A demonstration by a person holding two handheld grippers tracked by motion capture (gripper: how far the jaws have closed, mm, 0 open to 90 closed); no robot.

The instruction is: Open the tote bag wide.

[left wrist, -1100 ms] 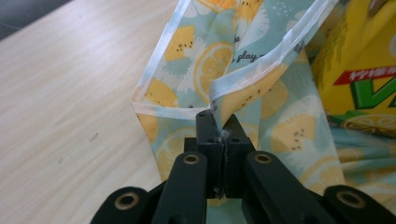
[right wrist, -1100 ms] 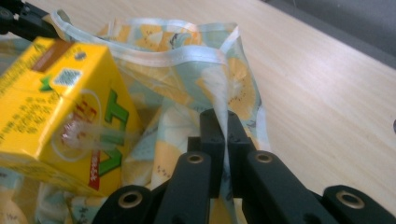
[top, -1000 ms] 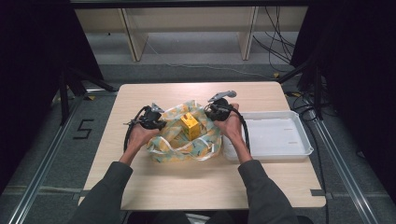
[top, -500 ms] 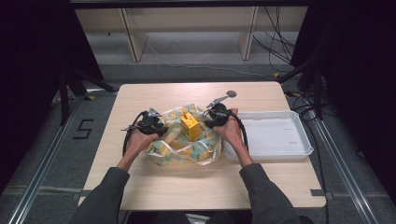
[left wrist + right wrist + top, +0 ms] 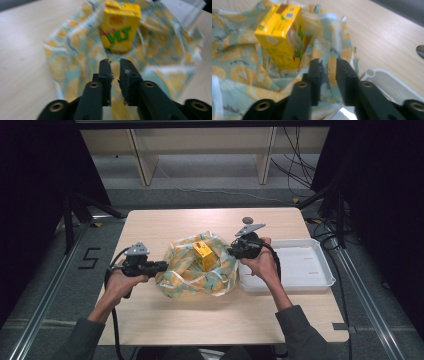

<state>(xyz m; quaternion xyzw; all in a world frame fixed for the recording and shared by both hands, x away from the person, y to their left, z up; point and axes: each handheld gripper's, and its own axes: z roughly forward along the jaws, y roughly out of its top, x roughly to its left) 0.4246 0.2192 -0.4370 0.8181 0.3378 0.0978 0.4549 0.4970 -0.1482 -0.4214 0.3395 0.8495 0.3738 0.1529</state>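
Both grippers have drawn apart since the earlier high view: the left gripper (image 5: 159, 266) has slid out to the lower left, off the bag's left edge, and the right gripper (image 5: 232, 251) has shifted slightly to the right, at the bag's right rim. Between them, at the centre of the high view, a crumpled plastic bag (image 5: 187, 275) printed with yellow citrus slices on pale blue-green lies on the light wooden table (image 5: 150, 225), its mouth spread open and facing upward. Inside it, toward the upper middle, stands a yellow drink carton (image 5: 202, 255), upright with its long axis vertical and its top toward the camera above. Seen from the left gripper view, the carton (image 5: 121, 27) shows its front face with green lettering, standing straight beyond the jaw tips. From the right gripper view, the carton (image 5: 280, 37) leans a little to the right, one corner edge turned toward the camera. Each gripper's jaws have just been closing after a brief opening; a narrow gap remains between them, with bag film showing behind, and whether they pinch it cannot be told. At the right of the high view, a white tray (image 5: 320, 282) sits touching the bag's edge.
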